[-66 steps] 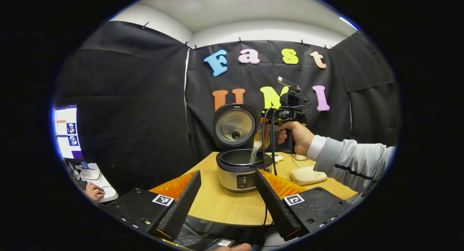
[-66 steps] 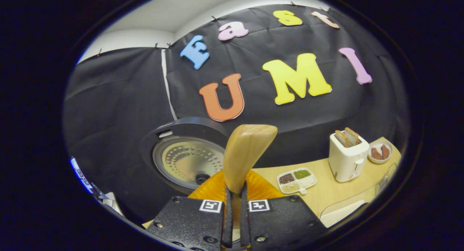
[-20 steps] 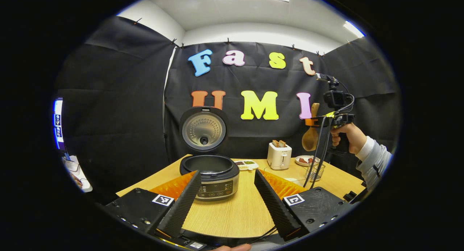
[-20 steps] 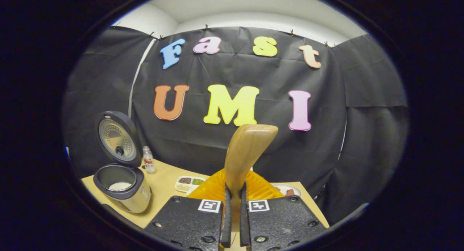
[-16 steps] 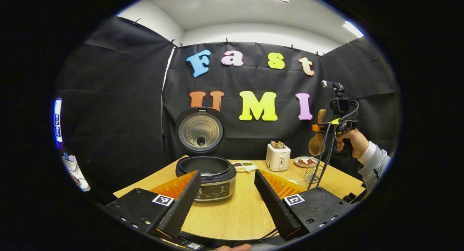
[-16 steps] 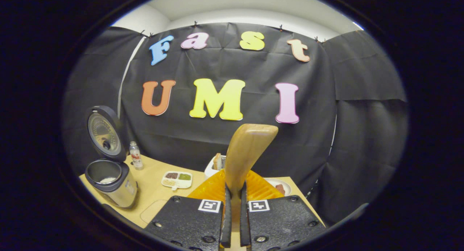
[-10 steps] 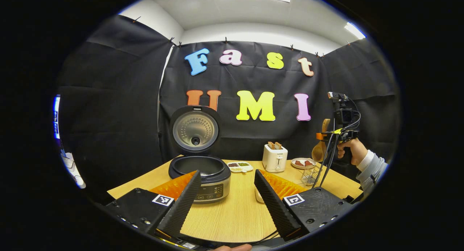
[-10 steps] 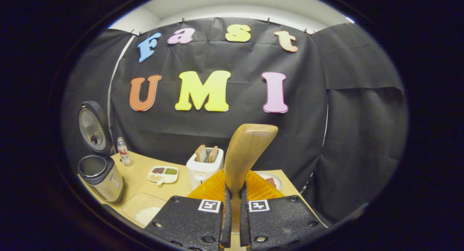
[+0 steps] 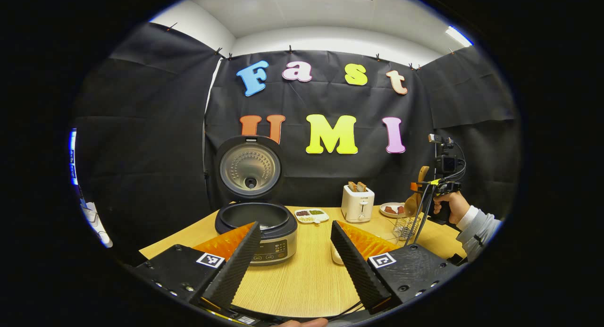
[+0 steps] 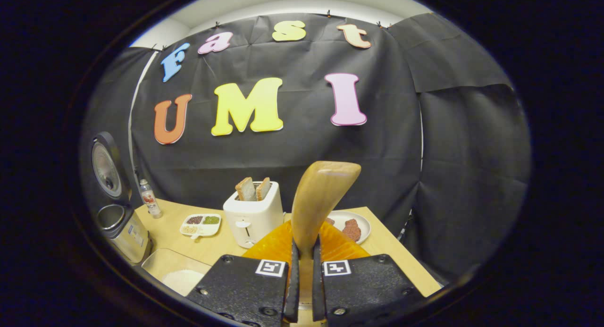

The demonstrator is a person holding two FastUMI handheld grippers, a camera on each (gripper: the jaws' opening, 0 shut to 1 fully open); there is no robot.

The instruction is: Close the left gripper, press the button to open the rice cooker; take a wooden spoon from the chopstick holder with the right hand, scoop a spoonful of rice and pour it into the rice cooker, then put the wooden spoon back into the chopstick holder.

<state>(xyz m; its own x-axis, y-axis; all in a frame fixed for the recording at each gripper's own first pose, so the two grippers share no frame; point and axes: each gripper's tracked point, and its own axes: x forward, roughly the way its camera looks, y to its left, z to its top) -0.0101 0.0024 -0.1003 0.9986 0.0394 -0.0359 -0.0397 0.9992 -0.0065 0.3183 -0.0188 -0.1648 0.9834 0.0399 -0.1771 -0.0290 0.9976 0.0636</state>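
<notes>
Left gripper view: the left gripper has its fingers spread wide and empty over the bench, the rice cooker standing lid-up just beyond. Far right, the right gripper holds the wooden spoon above the wire chopstick holder. Right gripper view: the fingers are clamped on the wooden spoon's handle; the toaster stands just beyond.

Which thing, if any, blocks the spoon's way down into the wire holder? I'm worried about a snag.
Nothing visible does. In the left gripper view the spoon, held in the right hand-held gripper, hangs just above the wire holder, with open air between them.
</notes>
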